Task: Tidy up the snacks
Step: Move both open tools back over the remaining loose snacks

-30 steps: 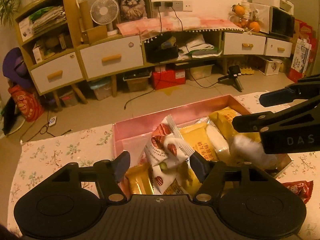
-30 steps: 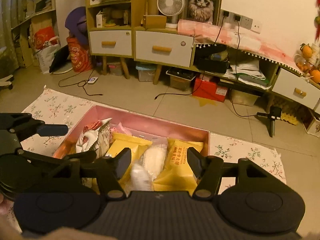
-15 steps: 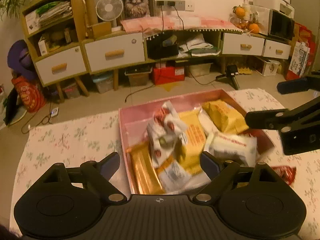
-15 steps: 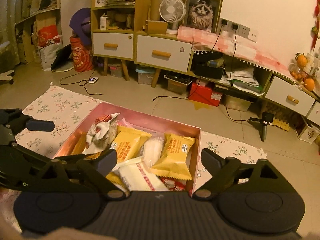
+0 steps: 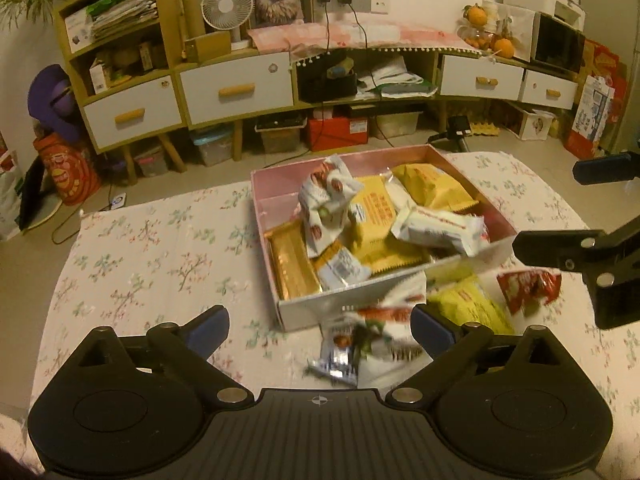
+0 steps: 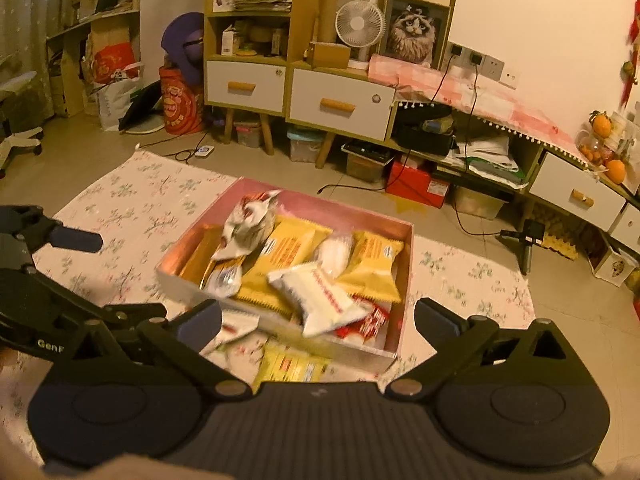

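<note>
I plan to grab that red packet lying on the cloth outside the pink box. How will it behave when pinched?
The red packet looks crumpled and glossy, so it is probably floppy and may slip between pads. It seems small and likely light. It lies flat on the floral cloth, so it should slide rather than roll.

Each fisheye looked forward and downward past its own jaws, from near, at the pink cardboard snack box (image 5: 400, 298) (image 6: 280, 326) beyond them; both shared it.
</note>
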Demonstrator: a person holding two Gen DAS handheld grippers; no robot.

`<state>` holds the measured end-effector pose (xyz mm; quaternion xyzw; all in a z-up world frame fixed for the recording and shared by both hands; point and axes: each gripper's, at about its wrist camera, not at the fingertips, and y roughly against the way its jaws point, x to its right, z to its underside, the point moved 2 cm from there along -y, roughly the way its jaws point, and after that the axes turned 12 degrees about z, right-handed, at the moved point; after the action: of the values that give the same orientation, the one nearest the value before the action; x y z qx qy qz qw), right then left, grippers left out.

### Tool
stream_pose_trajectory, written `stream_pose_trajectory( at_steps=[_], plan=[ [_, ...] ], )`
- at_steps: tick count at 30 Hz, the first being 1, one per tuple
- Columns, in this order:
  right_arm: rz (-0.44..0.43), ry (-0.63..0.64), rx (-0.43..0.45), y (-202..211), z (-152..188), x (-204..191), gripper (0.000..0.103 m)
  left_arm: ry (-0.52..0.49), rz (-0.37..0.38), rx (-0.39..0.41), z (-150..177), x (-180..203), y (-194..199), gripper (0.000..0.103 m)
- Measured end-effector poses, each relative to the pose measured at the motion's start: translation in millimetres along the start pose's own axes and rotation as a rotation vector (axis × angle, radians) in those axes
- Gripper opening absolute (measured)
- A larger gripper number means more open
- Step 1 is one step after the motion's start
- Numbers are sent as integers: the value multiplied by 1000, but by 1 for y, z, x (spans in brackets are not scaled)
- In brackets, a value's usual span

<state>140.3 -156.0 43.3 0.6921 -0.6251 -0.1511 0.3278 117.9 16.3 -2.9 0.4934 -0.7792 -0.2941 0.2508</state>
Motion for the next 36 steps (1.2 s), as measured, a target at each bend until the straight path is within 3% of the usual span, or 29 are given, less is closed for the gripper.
stream_pose_trajectory(
  at_steps=[18,24,36],
  plan=[
    [25,-37,-27,14,44,-8,103,-9,-20,-16,45,2,18,100],
    [39,-43,-37,6,58,-9,103,-45,12,-42,59,-2,7,100],
    [-31,-87,-91,-17,78,-1,103,-37,106,-39,71,-10,-21,100]
  ],
)
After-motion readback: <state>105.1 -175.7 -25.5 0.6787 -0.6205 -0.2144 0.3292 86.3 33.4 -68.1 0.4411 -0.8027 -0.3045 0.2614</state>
